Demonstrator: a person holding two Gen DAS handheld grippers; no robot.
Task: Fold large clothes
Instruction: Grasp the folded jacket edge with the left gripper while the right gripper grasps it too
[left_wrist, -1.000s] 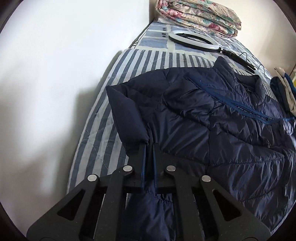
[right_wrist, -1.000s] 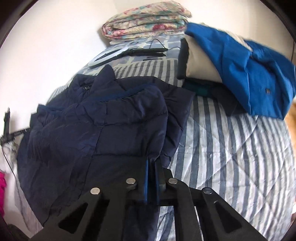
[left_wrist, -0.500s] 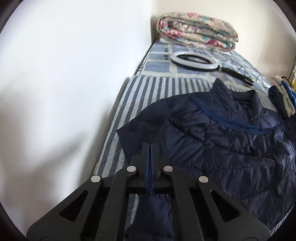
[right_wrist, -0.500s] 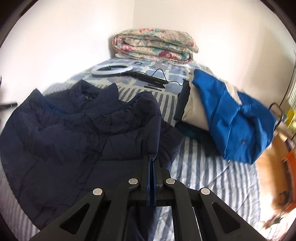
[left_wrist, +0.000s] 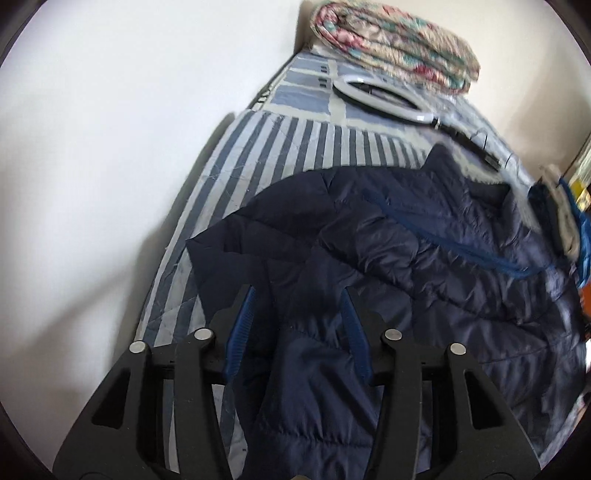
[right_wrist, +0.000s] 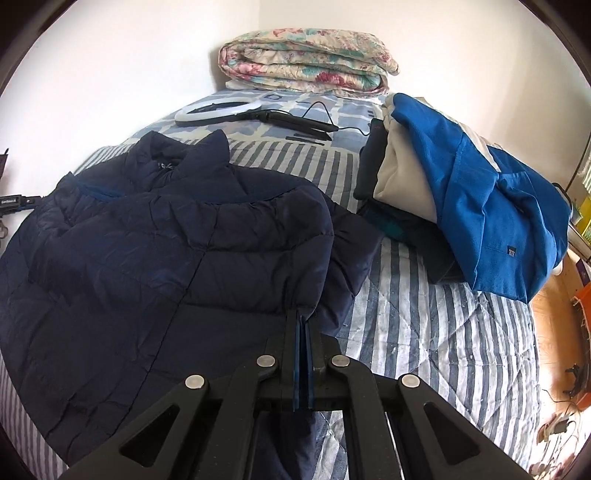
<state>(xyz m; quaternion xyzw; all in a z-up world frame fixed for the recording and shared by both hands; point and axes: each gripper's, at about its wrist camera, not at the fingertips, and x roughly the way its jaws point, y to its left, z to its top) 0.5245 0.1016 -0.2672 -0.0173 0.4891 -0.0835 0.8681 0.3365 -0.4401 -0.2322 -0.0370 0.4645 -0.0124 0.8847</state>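
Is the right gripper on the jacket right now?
Touching. The right wrist view shows the right gripper with its jaws shut on a pinched fold of the jacket.

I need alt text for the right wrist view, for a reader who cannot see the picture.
The right gripper is shut on the edge of a dark navy quilted puffer jacket spread over a blue-and-white striped bed cover. To the right lies a pile of clothes topped by a bright blue garment; behind are a white ring light and a folded floral quilt.
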